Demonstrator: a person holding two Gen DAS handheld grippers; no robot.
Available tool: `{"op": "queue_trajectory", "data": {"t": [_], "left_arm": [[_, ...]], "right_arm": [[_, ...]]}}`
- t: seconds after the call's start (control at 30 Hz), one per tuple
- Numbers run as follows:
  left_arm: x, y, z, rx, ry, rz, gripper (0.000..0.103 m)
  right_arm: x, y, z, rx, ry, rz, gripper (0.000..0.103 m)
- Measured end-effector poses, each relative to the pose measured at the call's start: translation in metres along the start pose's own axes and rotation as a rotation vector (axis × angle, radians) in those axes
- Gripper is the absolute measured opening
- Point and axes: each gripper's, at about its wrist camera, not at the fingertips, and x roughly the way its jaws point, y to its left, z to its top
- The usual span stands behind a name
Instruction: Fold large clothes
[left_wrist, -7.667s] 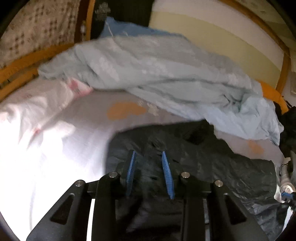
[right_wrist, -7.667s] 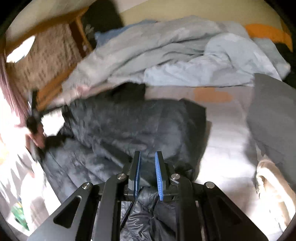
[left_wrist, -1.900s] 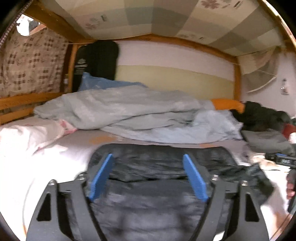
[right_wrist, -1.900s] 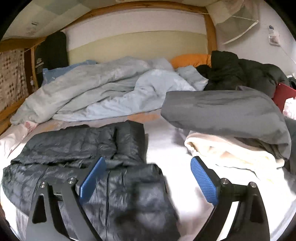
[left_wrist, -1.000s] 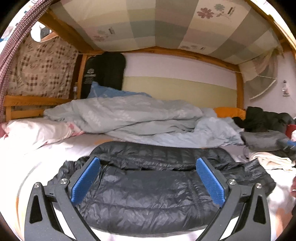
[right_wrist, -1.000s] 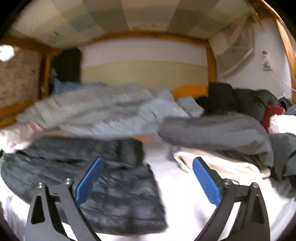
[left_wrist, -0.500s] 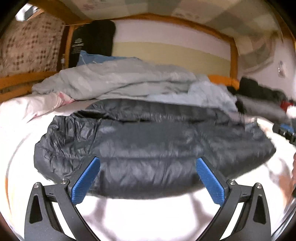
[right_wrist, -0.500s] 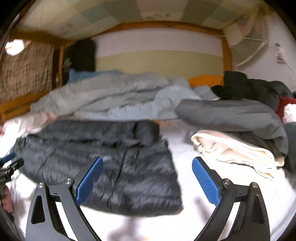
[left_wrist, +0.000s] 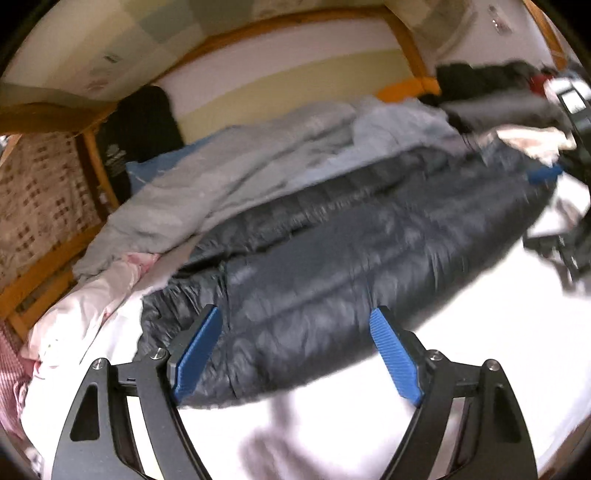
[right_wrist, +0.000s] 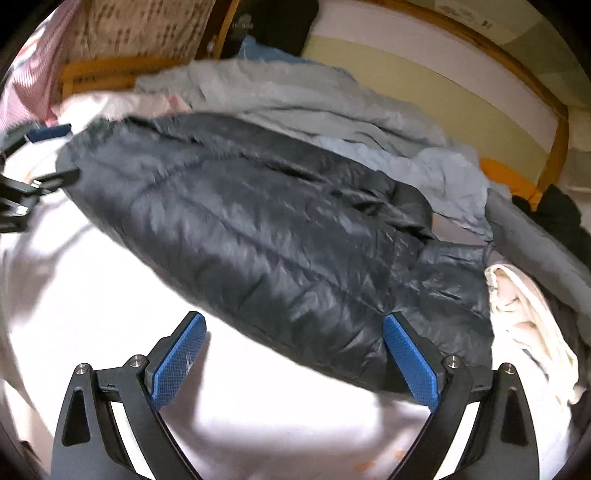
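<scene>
From the left wrist, a dark quilted jacket (left_wrist: 351, 258) is seen spread flat on the white sheet of the bed (left_wrist: 424, 417), its long edge running slantwise across the view. The left tool (left_wrist: 295, 354) is held low at the jacket's near hem, its jaws closing but not yet pressed on anything; the hem is seen between the blue pads (left_wrist: 195, 350), with no pinch of the fabric visible. A crumpled pale-blue duvet (left_wrist: 258, 155) is heaped just behind the jacket, and a pink-white pillow (left_wrist: 92, 295) lies at the left. The right tool (left_wrist: 545, 175) is glimpsed at the jacket's far end.

From the right wrist, the same jacket (right_wrist: 277, 240) is seen lying diagonally. The right tool (right_wrist: 295, 360) is released, jaws wide; the jacket's edge lies near the right pad (right_wrist: 412, 363), and the left pad is over bare sheet. A folded cream garment (right_wrist: 528, 321) is just beside the jacket.
</scene>
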Motion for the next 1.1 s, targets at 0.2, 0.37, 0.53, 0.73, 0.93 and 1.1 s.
{"op": "queue_trajectory", "data": {"t": [0.2,0.37,0.53,0.73,0.93,1.1], "left_arm": [[0.032,-0.009,-0.019,0.087,0.088,0.232,0.082],[0.052,0.015,-0.021,-0.054,0.128,0.290,0.075],[0.059,0.015,-0.021,-0.039,0.139,0.332,0.014],[0.008,0.033,0.004,-0.141,0.094,0.290,0.012],[-0.056,0.049,0.019,-0.222,0.112,0.228,0.012],[-0.079,0.036,0.022,-0.054,0.107,0.231,0.015]], "right_arm": [[0.009,-0.016,-0.003,0.072,0.029,-0.052,0.098],[0.017,-0.021,-0.003,0.035,0.033,-0.212,0.098],[0.016,-0.039,-0.006,0.120,0.024,-0.226,0.038],[-0.030,-0.051,-0.002,0.208,-0.040,-0.128,0.017],[-0.098,-0.043,-0.012,0.205,-0.011,-0.047,0.017],[-0.136,-0.036,-0.006,0.152,-0.053,-0.086,0.017]]}}
